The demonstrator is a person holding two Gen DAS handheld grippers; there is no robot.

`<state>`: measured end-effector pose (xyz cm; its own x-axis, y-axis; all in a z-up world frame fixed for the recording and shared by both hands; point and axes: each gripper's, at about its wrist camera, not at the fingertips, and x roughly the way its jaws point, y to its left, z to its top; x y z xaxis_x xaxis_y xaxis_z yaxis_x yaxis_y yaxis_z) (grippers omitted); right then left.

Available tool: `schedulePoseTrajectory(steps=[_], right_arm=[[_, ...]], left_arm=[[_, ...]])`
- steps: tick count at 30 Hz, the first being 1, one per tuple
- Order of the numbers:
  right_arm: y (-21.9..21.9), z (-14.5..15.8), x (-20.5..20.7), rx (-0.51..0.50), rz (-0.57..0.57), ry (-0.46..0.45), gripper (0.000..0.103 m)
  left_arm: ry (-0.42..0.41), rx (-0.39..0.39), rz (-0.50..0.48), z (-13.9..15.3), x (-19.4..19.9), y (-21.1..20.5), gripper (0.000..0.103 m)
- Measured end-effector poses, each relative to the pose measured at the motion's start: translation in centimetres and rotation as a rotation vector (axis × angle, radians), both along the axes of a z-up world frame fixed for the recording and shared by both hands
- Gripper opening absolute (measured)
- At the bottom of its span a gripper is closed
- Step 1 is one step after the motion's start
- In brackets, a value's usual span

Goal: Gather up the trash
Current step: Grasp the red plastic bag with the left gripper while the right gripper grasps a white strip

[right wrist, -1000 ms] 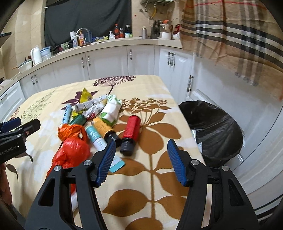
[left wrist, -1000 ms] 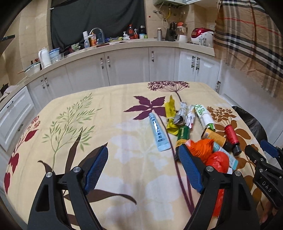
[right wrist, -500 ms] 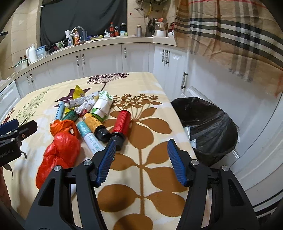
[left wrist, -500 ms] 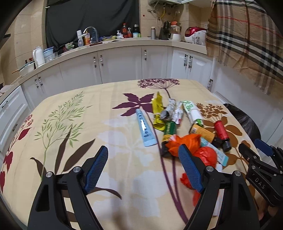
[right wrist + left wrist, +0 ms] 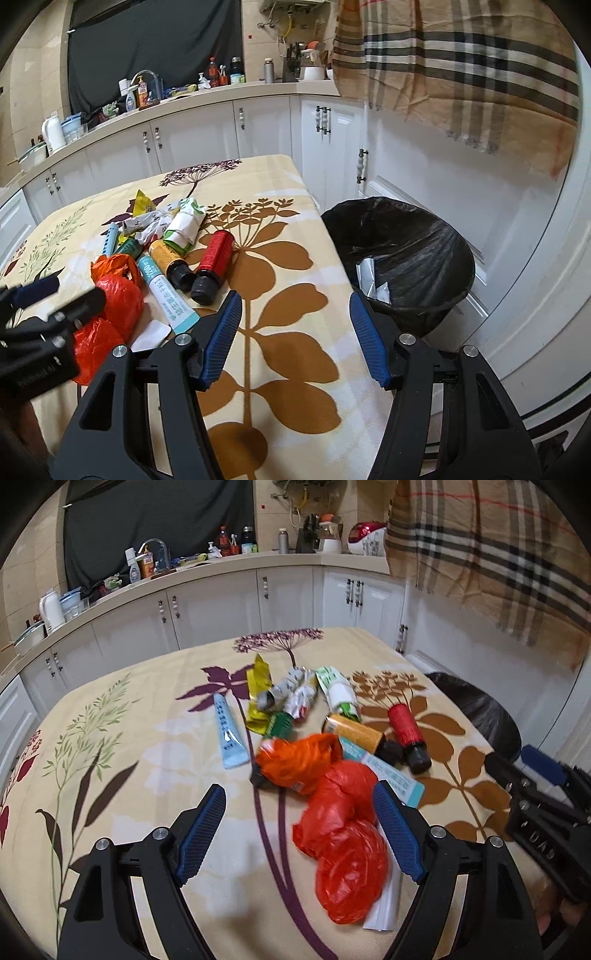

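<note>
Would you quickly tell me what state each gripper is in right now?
Left gripper: open, holding nothing, above the red plastic bag.
Right gripper: open, holding nothing.

Black left gripper (image 5: 297, 832) and right gripper (image 5: 295, 336), blue ribbed pads, silver screws; white lettering, perhaps "DAS"

I see a table (image 5: 155, 738) under a cream floral cloth. On it lie red plastic bags (image 5: 343, 834), an orange bag (image 5: 299, 760), a pale blue tube (image 5: 229, 731), a red bottle (image 5: 406, 731), an orange bottle (image 5: 356, 734) and crumpled wrappers (image 5: 295, 694), all clustered together.
</note>
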<state>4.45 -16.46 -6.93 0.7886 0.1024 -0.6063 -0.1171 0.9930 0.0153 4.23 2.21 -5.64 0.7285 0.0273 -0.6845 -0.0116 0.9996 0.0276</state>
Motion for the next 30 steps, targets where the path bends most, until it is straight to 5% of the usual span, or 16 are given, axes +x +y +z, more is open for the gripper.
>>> schedulePoseTrajectory(steps=[5, 9, 14, 30], right_arm=[[-0.2, 0.0, -0.2, 0.013, 0.002, -0.001, 0.059], [0.1, -0.1, -0.3, 0.015, 0.011, -0.001, 0.059], [0.9, -0.1, -0.7, 0.006, 0.031, -0.002, 0.059], [7.7, -0.7, -3.1, -0.045, 0.187, 0.005, 0.059]], left_arm=[[0.033, -0.020, -0.029, -0.9, -0.1, -0.4, 0.062], [0.038, -0.035, -0.061, -1.0, -0.5, -0.7, 0.035], [0.024, -0.050, -0.070, -0.7, -1.5, -0.3, 0.028], [-0.042, -0.038, 0.046, 0.5, -5.1, 5.4, 0.026]])
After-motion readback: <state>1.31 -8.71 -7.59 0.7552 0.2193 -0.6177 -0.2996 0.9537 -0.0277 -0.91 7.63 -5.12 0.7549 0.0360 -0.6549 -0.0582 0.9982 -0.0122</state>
